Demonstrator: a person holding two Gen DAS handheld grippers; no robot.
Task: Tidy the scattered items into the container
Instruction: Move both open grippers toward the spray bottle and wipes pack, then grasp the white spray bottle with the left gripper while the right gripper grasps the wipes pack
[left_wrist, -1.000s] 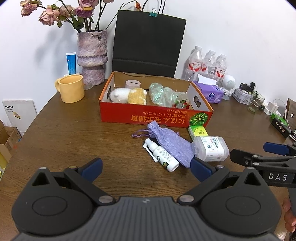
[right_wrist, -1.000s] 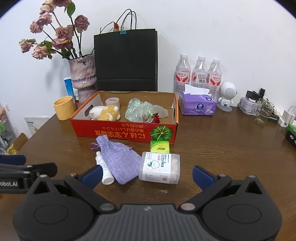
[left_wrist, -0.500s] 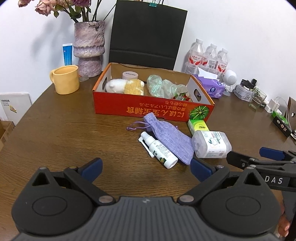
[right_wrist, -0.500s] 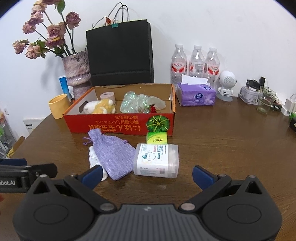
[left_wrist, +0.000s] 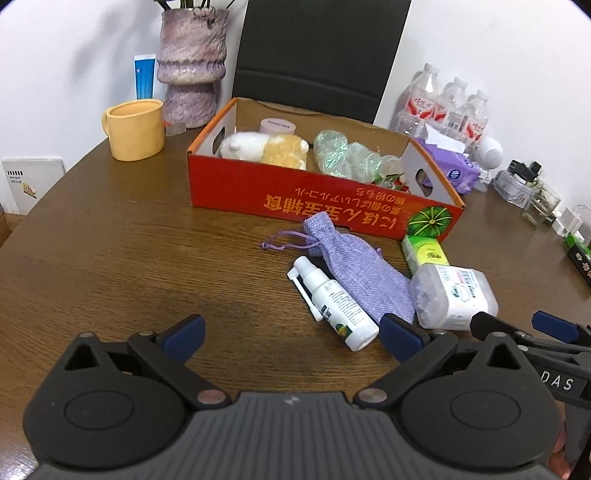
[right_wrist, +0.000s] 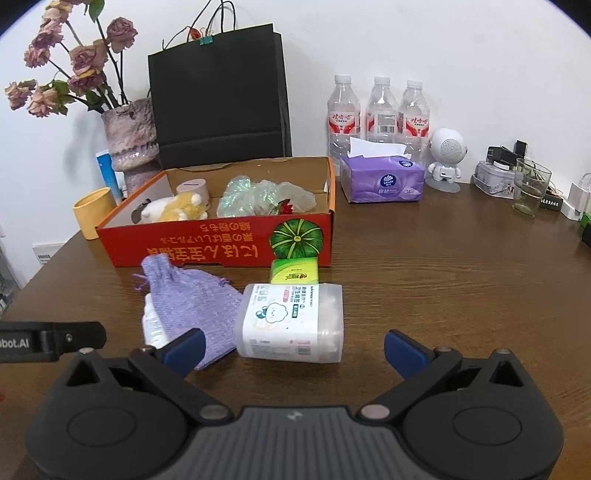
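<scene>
Brown wooden bench (right_wrist: 461, 280): both hand-held grippers, left (left_wrist: 291, 332) and right (right_wrist: 293, 345), gape empty, right lined up on the clear plastic swab box (right_wrist: 291, 321) for the red cardboard box (right_wrist: 221, 247).

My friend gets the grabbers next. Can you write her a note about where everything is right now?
Left gripper: open, empty, low over the table near the spray bottle.
Right gripper: open, empty, lined up on the cotton swab box.
Done: plush toy, round tin and crinkly bags are in the red box.
Left: spray bottle, purple pouch, swab box, green pack.
</scene>
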